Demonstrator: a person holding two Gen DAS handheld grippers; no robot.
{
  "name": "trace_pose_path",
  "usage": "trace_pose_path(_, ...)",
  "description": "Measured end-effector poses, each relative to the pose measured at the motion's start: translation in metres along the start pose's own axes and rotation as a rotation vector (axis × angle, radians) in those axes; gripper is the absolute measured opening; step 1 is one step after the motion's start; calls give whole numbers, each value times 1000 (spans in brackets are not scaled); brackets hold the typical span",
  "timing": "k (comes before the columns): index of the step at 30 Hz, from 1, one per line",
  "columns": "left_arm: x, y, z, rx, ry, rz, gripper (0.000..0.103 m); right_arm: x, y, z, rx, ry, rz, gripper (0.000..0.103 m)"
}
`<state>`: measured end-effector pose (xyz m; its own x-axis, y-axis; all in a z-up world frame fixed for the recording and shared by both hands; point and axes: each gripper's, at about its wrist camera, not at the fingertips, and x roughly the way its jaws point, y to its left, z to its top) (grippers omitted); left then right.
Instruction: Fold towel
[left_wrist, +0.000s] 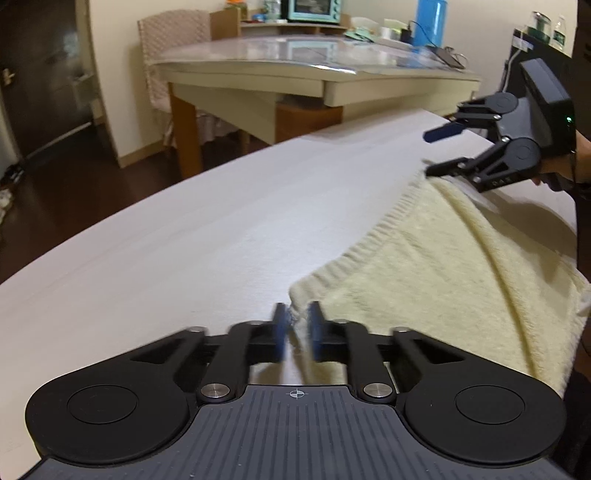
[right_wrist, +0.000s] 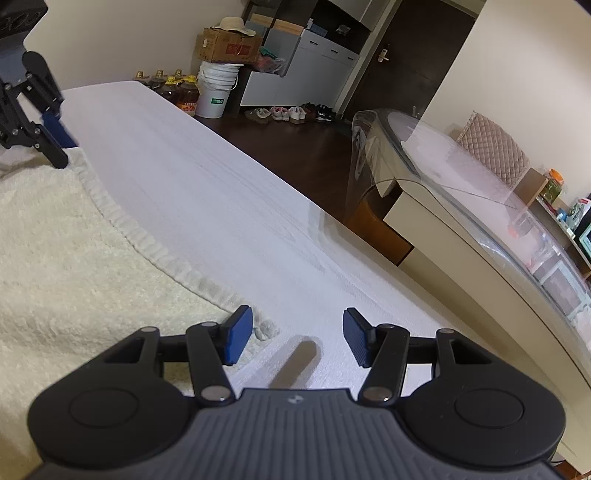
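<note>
Towel, cream-yellow terry, fluffy pile, ribbed hem band along its far edge. It lies on the white tabletop, spread flat across the near part; from the left wrist view its near-right side droops over the tabletop edge. Hem runs in a slightly wavy line from one corner to the other.

Left tongs pinch the towel's left far corner: blue pads close in on a thin bit of hem fabric, frayed threads showing between them. Frame is blurry there, so actual pad contact is hard to read, but the jaws are pressed together on the corner.

Right tongs spread apart, nothing between the pads. The left-hand pad sits just beside the towel's right far corner, over the hem end; the other pad is over bare cloth. Shadow of a finger falls on the tabletop between them. In the left wrist view one right finger rests at the towel corner, the other is raised above it.

Beyond the hem, the tabletop is bare white textured cloth all the way to its far edge. Past that edge: dark floor, a glass-topped dining table with a chair, and in the right wrist view oil bottles, a white bucket, shoes.
</note>
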<state>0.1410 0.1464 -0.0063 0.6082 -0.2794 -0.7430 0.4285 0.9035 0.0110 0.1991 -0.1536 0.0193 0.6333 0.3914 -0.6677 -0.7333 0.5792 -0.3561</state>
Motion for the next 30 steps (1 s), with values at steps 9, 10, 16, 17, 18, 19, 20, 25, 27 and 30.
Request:
trace_pose_path(9,19,11,16,-13,-61,116,7,6,-1,3,-7,-10,1,55)
trace_pose_path(10,21,12,18,-10,-61,124,7,8,-2,4,-11,-11,-6,55)
trace_pose_path(16,34,20,26,-4,-37,155,7,21,-3,12,-17,-18,-40,62)
trace_pose_path(17,33,19,26,3,-33,166,8,22,-4,12,-16,-18,-43,64)
trace_pose_path(18,32,18,25,6,-30,172,8,23,-5,12,-14,-17,-44,65)
trace_pose_path(19,31,16,24,9,-29,177,8,23,-6,12,-6,-15,-41,65)
trace_pose_path(20,30,15,22,10,-30,179,8,22,-8,12,3,-15,-36,65)
trace_pose_path(25,22,16,17,-16,-31,199,9,3,-7,11,46,-63,-27,64)
trace_pose_path(27,15,18,14,-42,-39,206,23,-18,-2,10,61,-98,-11,65)
trace_pose_path(30,0,19,9,-70,-75,216,77,-55,12,3,60,-159,54,66)
